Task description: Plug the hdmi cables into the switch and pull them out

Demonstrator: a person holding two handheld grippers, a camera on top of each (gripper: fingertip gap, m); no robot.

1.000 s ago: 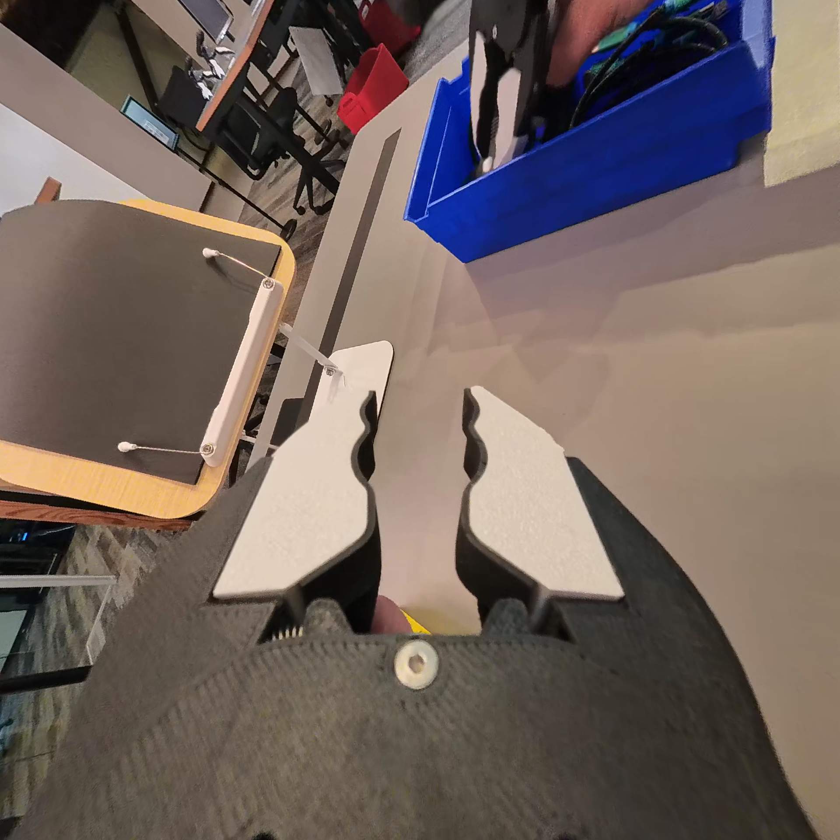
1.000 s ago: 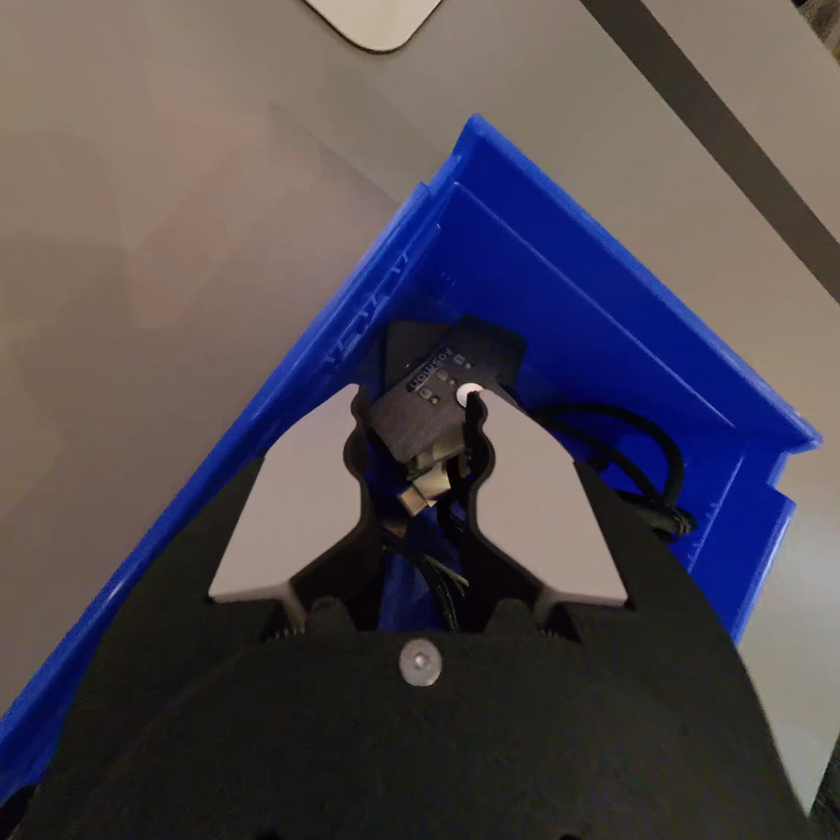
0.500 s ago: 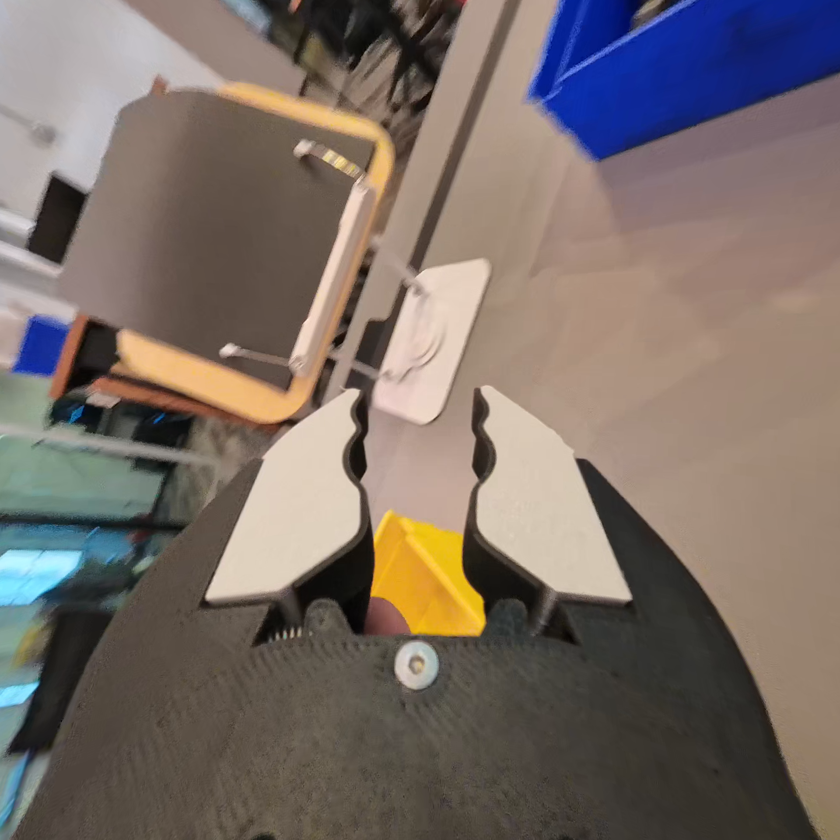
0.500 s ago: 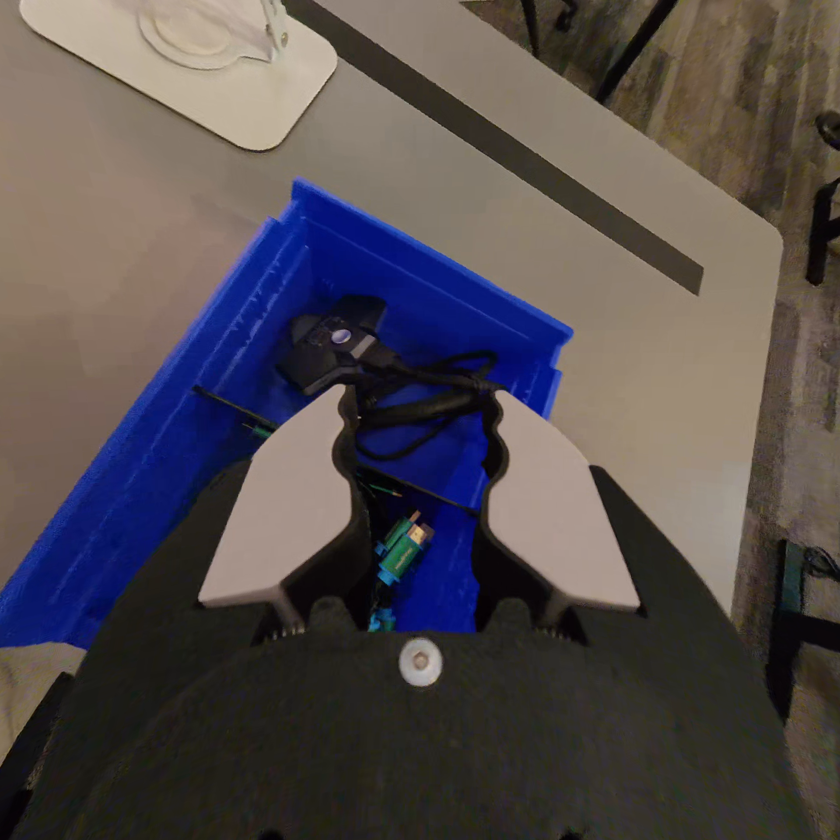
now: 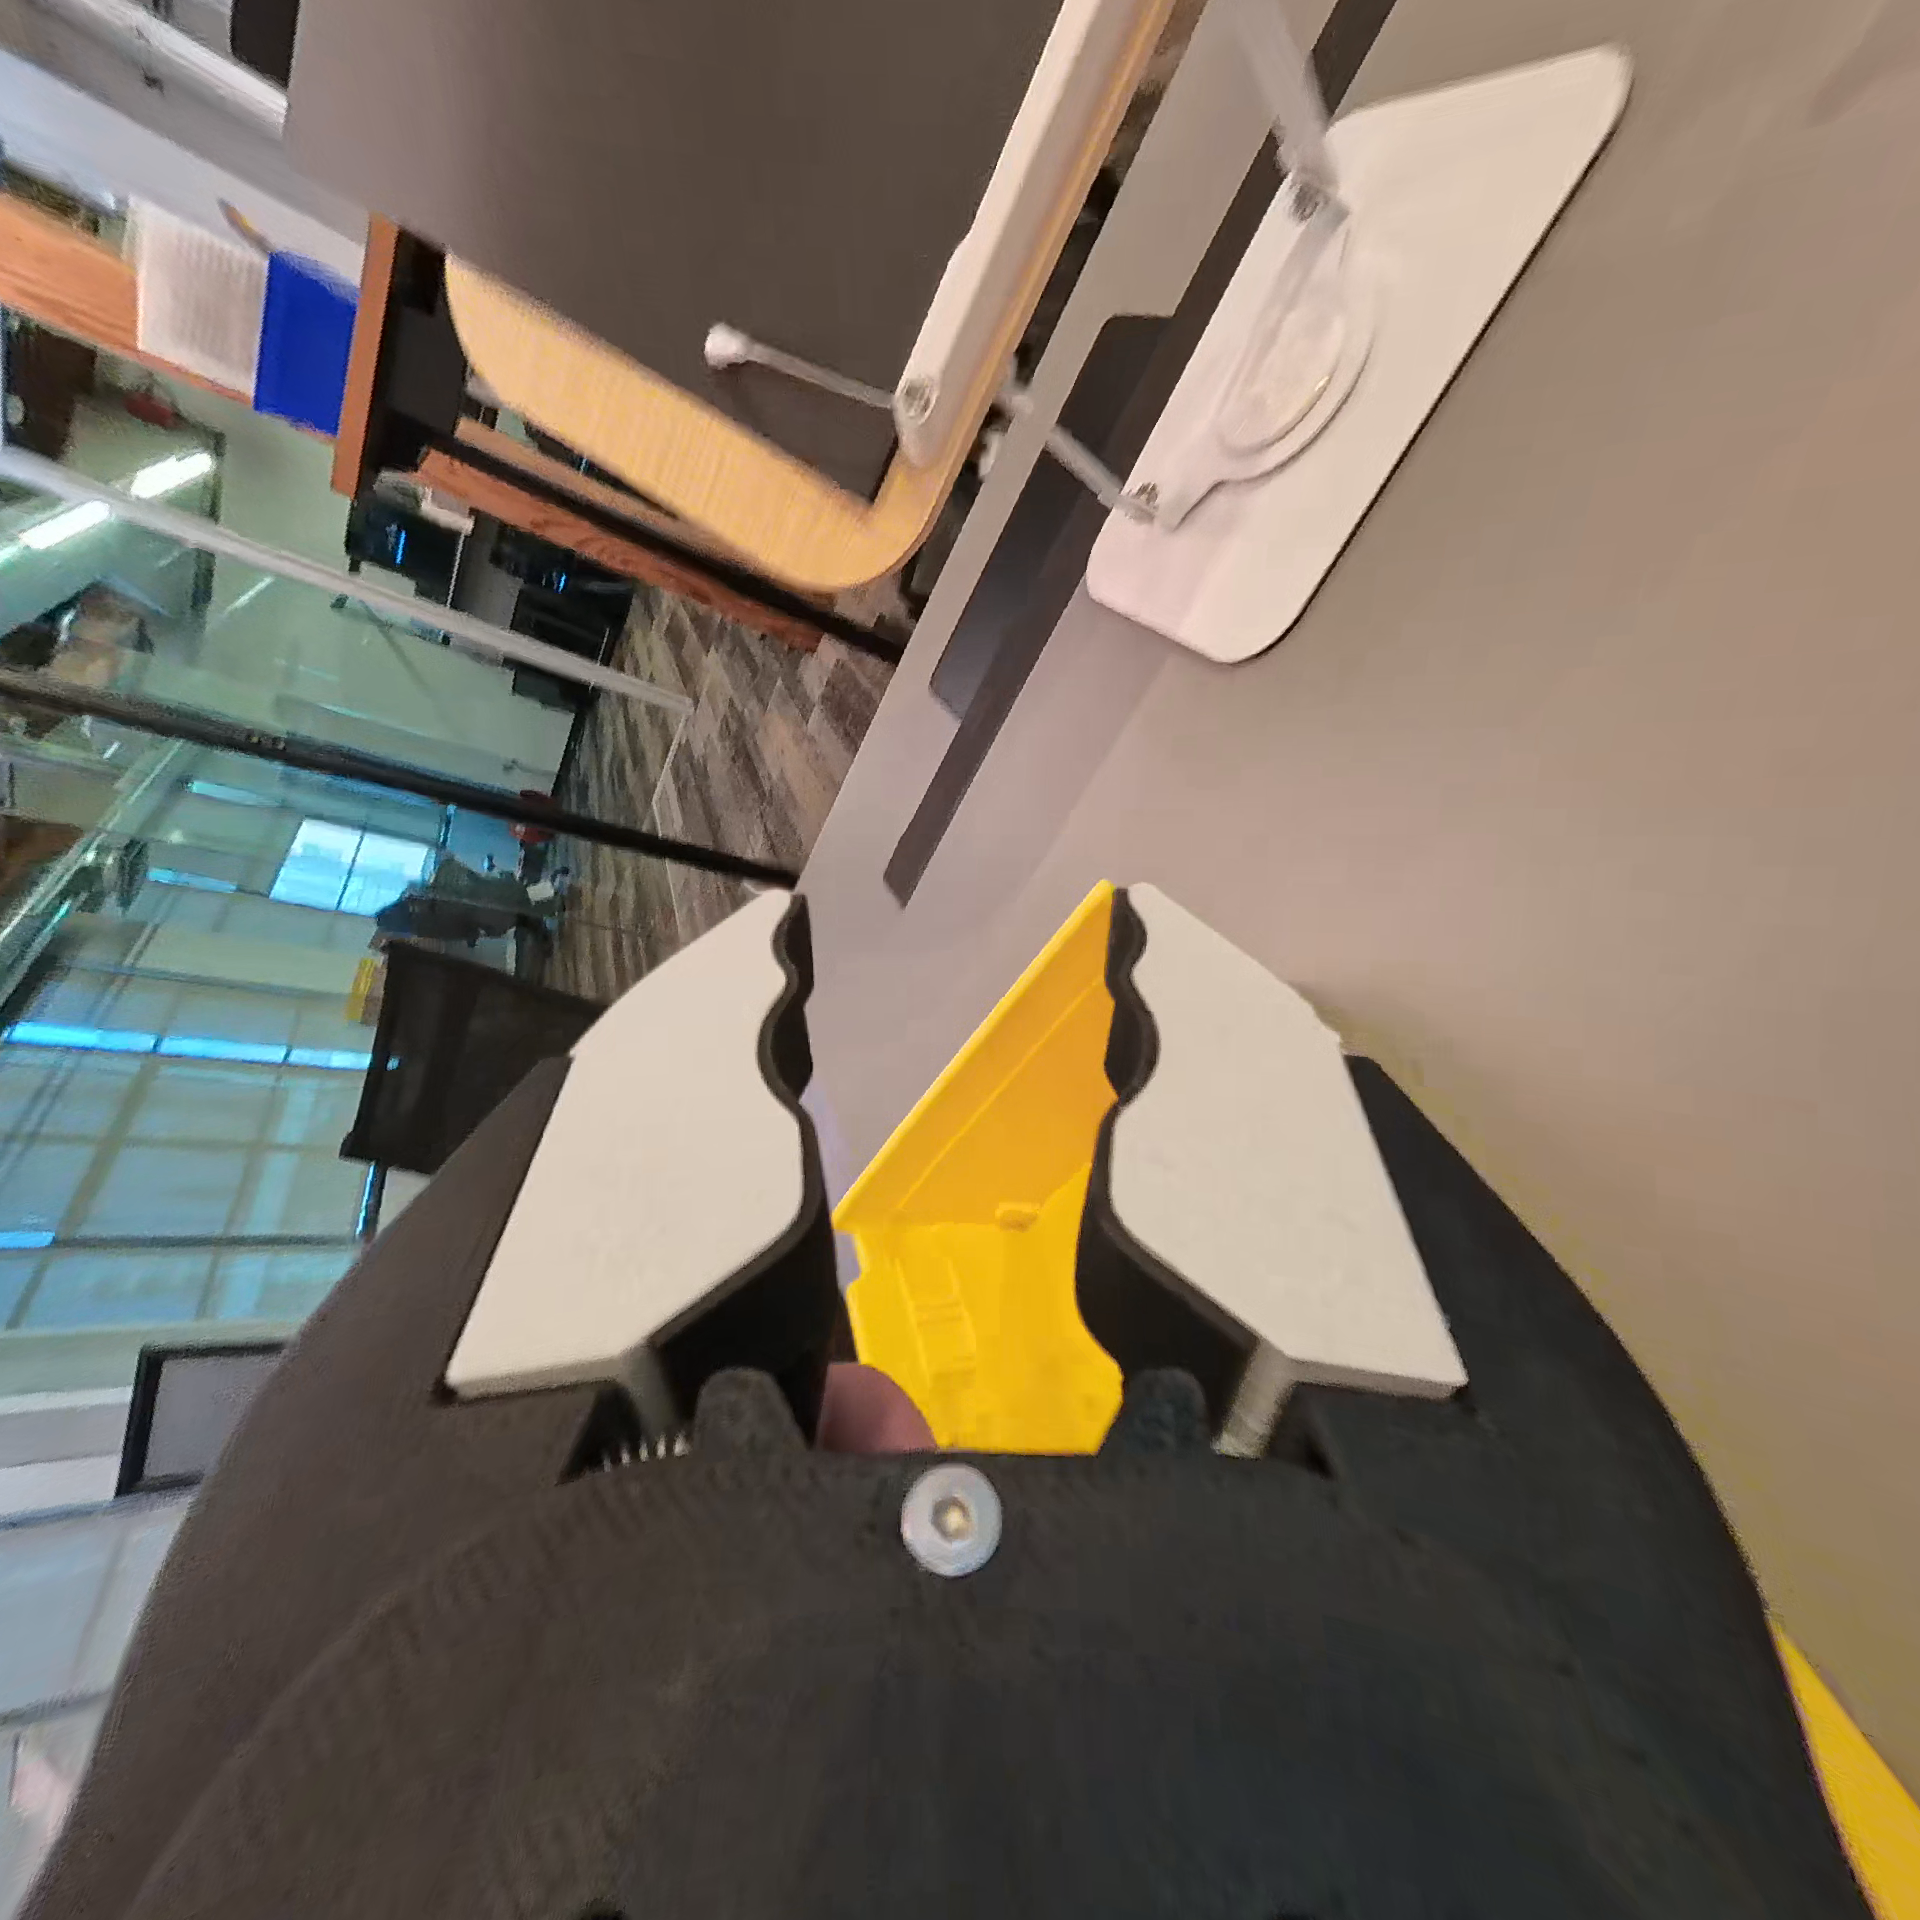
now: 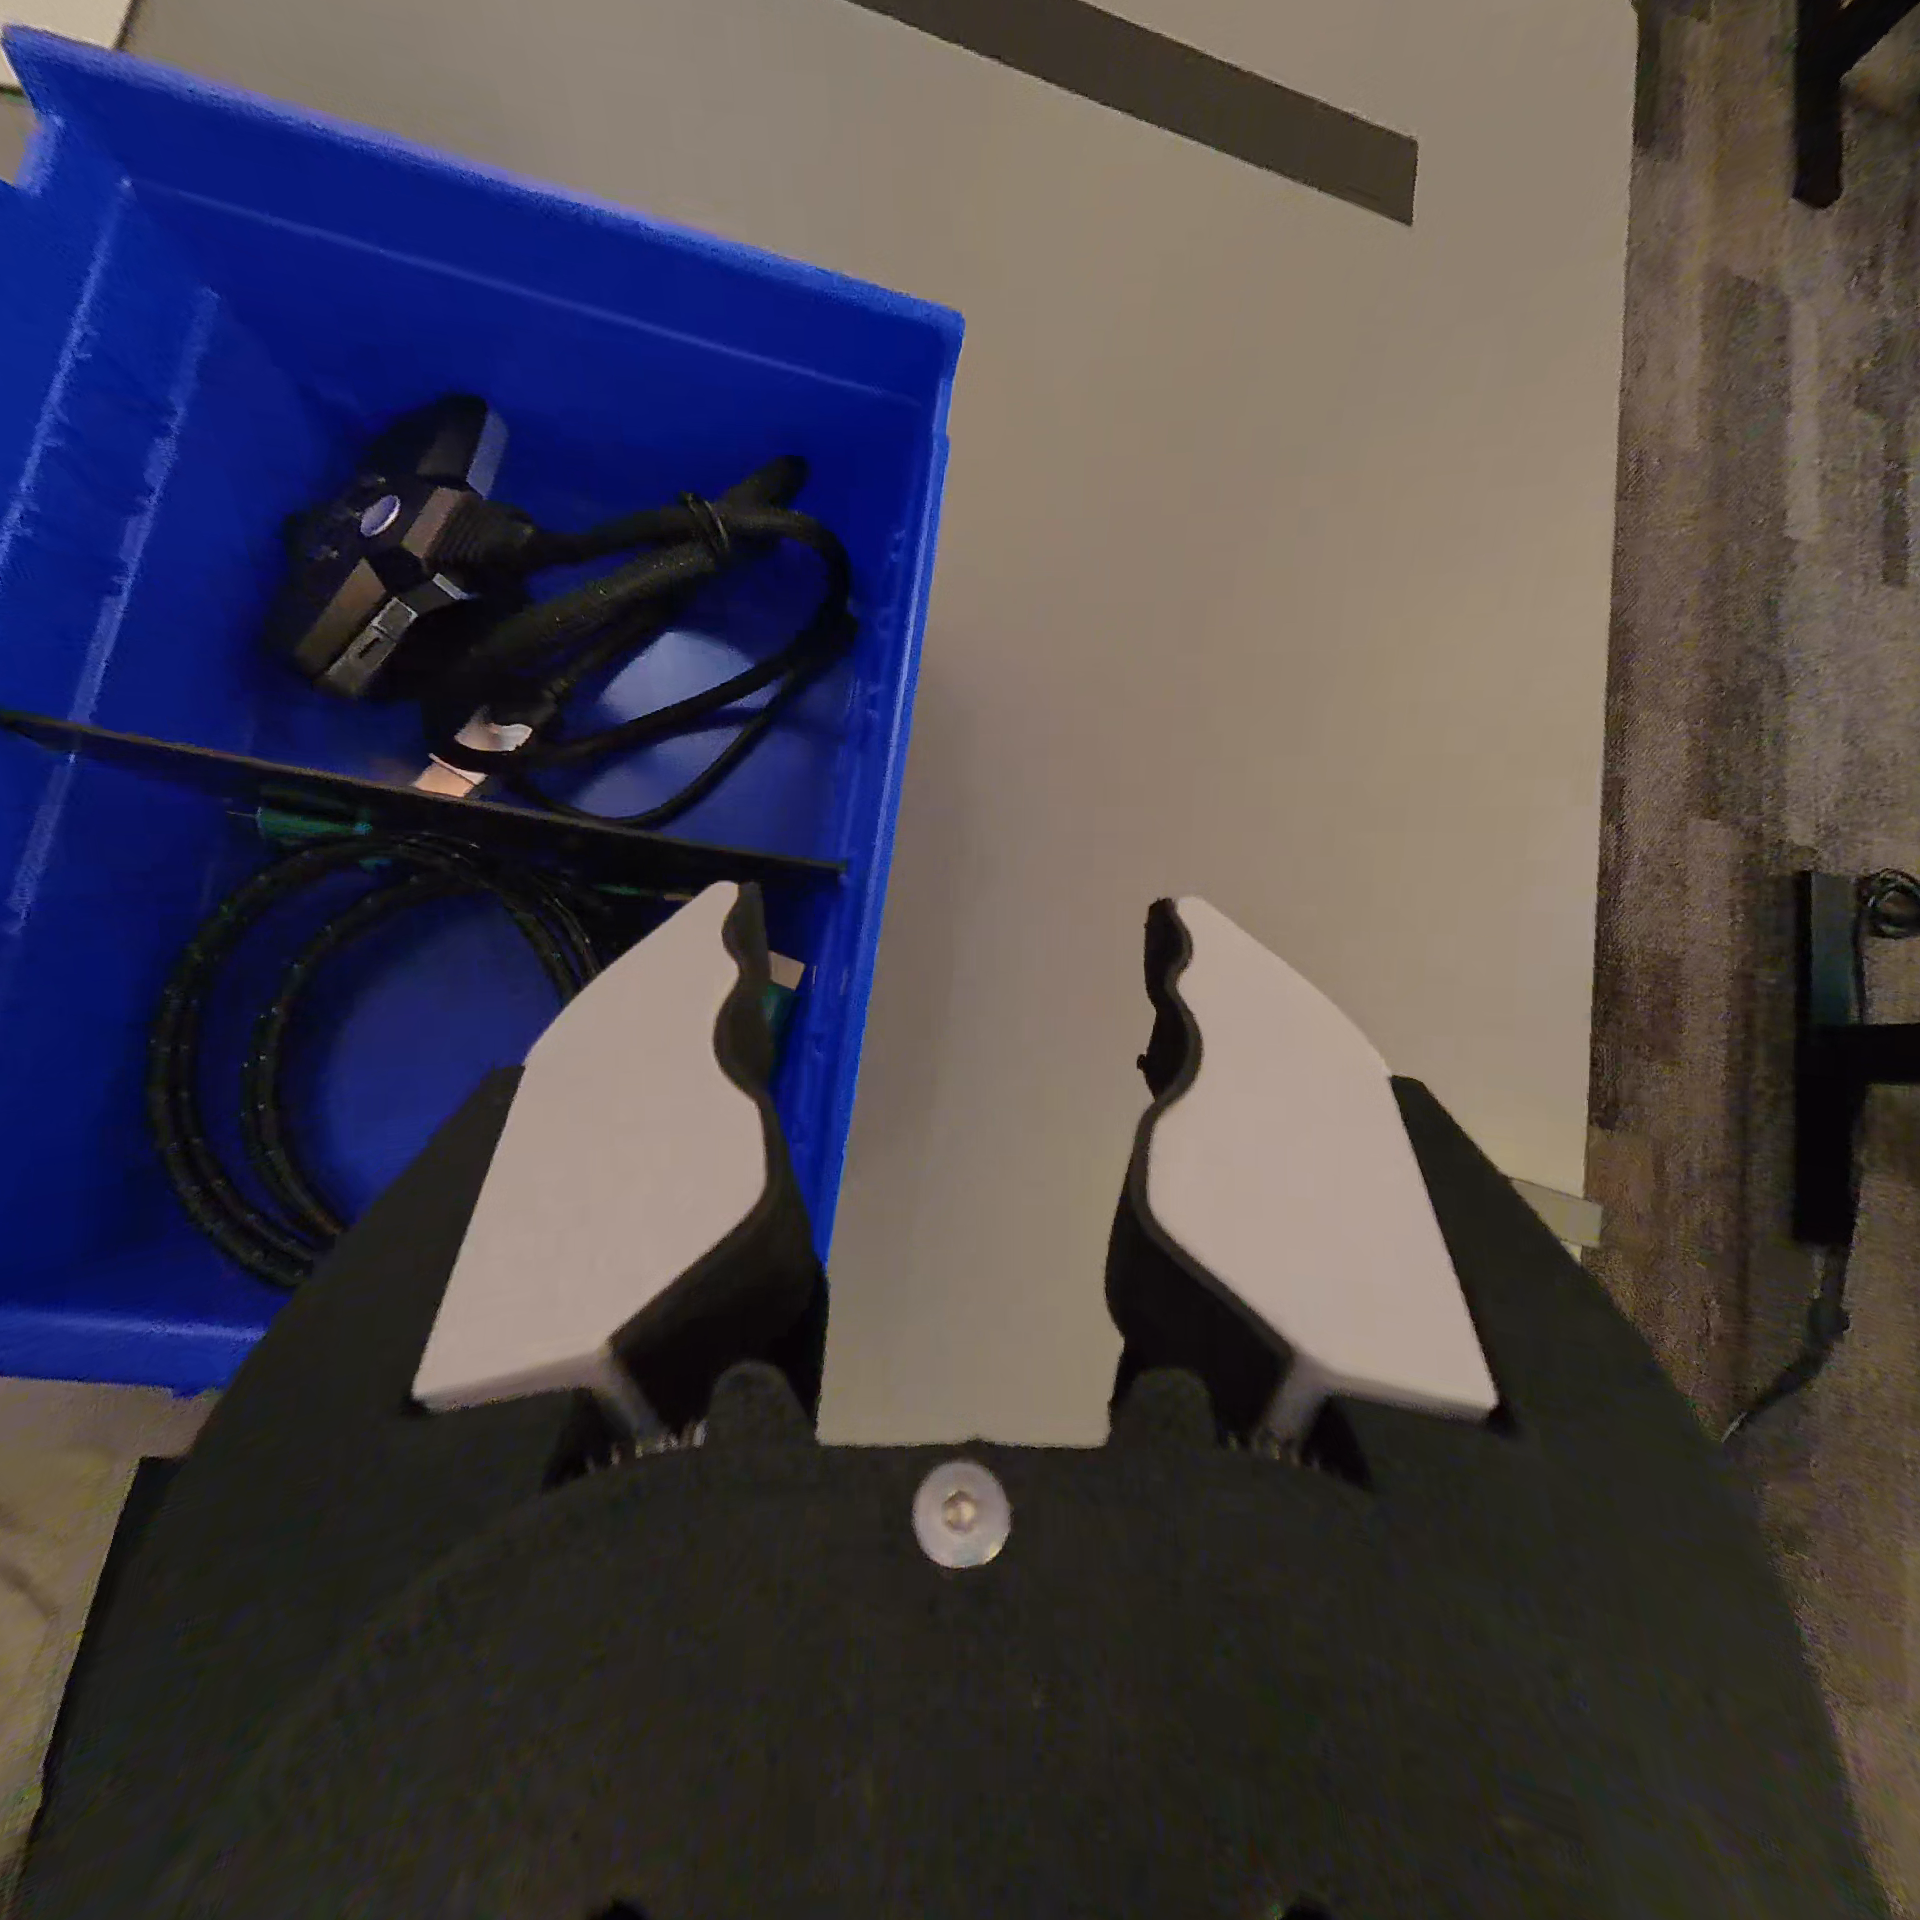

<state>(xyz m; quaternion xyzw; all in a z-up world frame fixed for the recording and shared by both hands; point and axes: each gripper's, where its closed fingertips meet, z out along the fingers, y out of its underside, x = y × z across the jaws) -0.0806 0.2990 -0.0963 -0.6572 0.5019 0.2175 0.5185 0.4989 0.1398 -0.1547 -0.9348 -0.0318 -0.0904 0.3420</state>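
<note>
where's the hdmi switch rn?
Right wrist view, upper left: the black switch lies in the far compartment of the blue bin, beyond the black divider, with a bundled black cable to its right. Neither gripper touches it.

No writing can be read in either view. The black switch (image 6: 390, 540) in the far compartment of the blue bin (image 6: 894, 644) shows only a round pale button on its top, with no letters I can make out. A white sheet (image 5: 197, 291) hangs on the wooden furniture far off in my left view, and any print on it is too blurred to tell. The yellow bin (image 5: 987, 1195) seen past my left claw (image 5: 961, 904) has moulded ridges on its wall but no legible marks. The white plate (image 5: 1382, 343) on the worktop (image 5: 1558, 935) bears no print.
</note>
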